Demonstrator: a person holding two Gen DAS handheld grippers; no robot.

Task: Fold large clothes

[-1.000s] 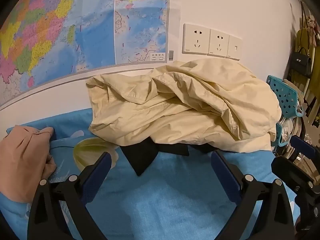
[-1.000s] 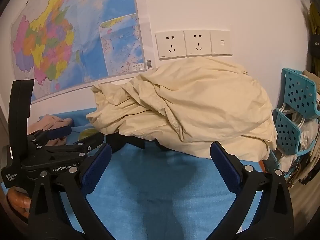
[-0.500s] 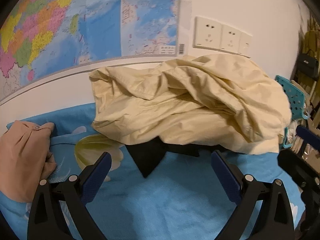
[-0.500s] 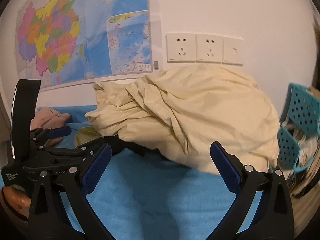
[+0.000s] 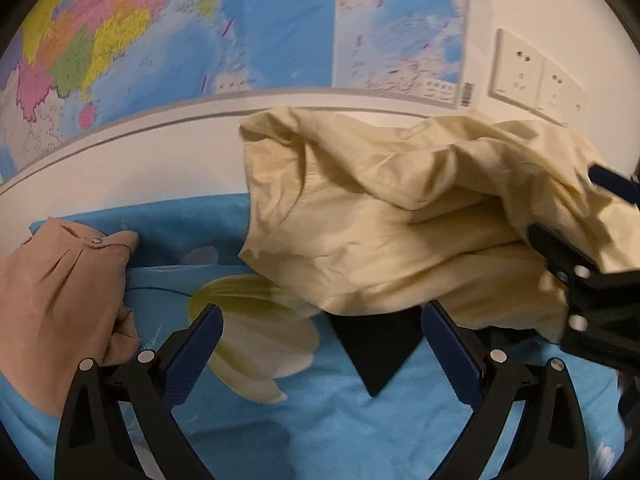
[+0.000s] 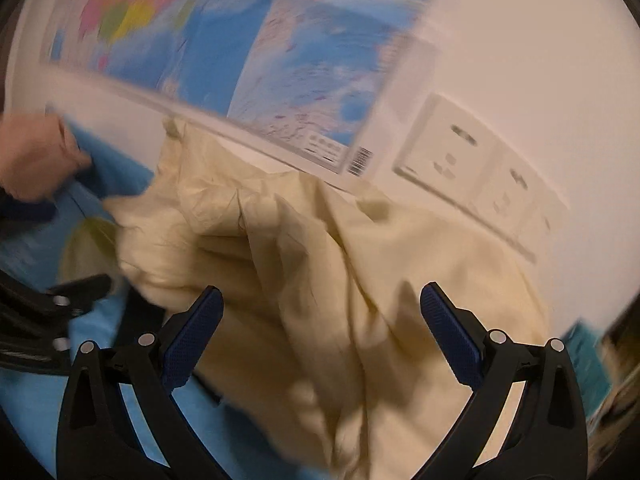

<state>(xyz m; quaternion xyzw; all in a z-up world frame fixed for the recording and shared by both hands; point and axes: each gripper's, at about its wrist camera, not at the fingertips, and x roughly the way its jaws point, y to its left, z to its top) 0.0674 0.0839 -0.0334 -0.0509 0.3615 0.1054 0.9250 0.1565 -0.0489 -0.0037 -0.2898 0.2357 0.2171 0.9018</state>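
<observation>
Cream-yellow cloth [image 5: 400, 216] is heaped in a crumpled pile on a blue sheet [image 5: 320, 420], pressed against the white wall below the map [image 5: 240, 32]. A black garment [image 5: 374, 344] is trapped under the cloth, with one pointed corner showing on the sheet at the near edge of the pile. A tan garment [image 5: 56, 304] is seen well to the left of the cloth, also on the sheet. A printed pale flower [image 5: 256, 332] is found on the sheet between the tan garment and the cloth.

The left hand-held gripper [image 5: 320, 352] is held with its jaws wide apart, nothing between them, just short of the near edge of the cloth and over the black corner. The right hand-held gripper [image 6: 320, 336] is likewise spread wide and empty, and is set right over the cloth, whose folds fill the gap between its blue pads [image 6: 448, 332]. The right wrist view is heavily blurred, so contact with the cloth cannot be judged. Wall sockets [image 5: 532, 76] are mounted above the right part of the cloth.
</observation>
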